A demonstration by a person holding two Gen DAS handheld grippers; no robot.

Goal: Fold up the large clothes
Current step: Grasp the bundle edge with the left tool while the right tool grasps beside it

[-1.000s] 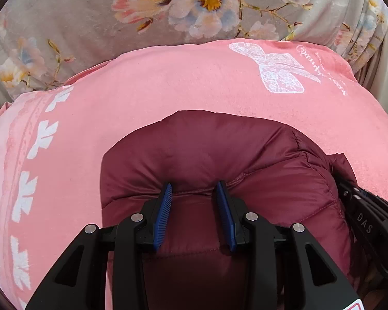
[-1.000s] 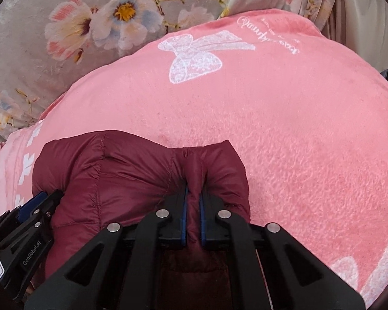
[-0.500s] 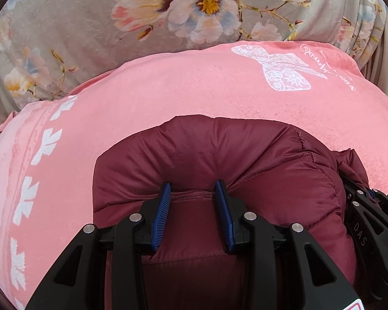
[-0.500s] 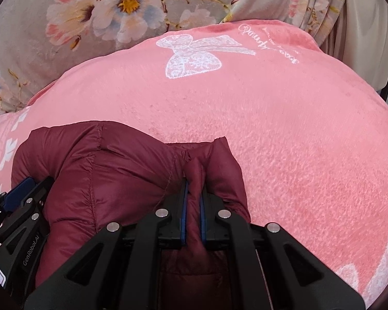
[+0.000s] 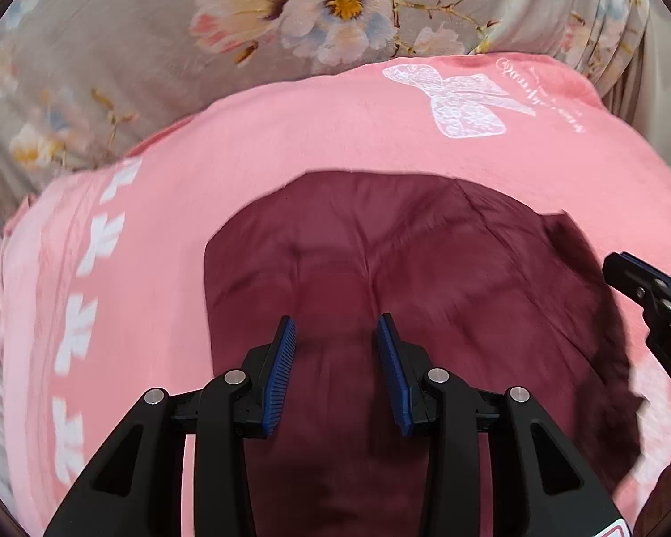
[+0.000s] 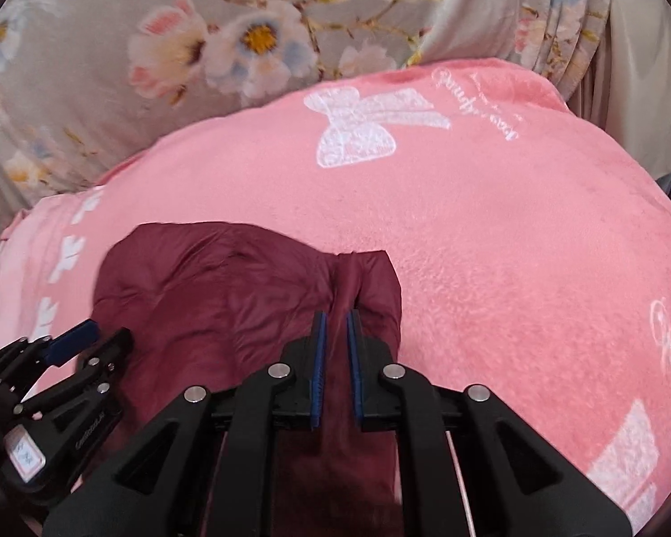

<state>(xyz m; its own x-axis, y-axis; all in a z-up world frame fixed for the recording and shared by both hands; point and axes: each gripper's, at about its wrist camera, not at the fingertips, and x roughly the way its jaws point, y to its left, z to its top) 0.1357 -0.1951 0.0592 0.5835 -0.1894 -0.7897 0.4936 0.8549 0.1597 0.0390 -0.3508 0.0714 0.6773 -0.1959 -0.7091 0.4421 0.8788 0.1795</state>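
**Maroon jacket folded on the pink blanket, both grippers easing open**

Here is the maroon puffer jacket [image 5: 425, 277], lying in a folded bundle on the pink fleece blanket [image 5: 290, 143], towards the near left part of it as the right wrist view shows. The blanket carries a white bow print [image 6: 362, 129] near its far edge and a row of white leaf shapes down its left border. Behind it hangs a grey floral fabric [image 5: 156, 44] with big pale blossoms.

The left hand-held gripper [image 5: 335, 371] stands over the middle of the jacket, its blue pads part-way apart and spreading; maroon fabric shows between them, but the picture is blurred and the pads do not seem to pinch it. Off to the right edge of that view sits the other tool.

The right hand-held gripper [image 6: 335, 367] is at the jacket's right end. Its jaws are narrow and just starting to open, and a raised ridge of maroon fabric runs between the pads, which are close against it on both sides.
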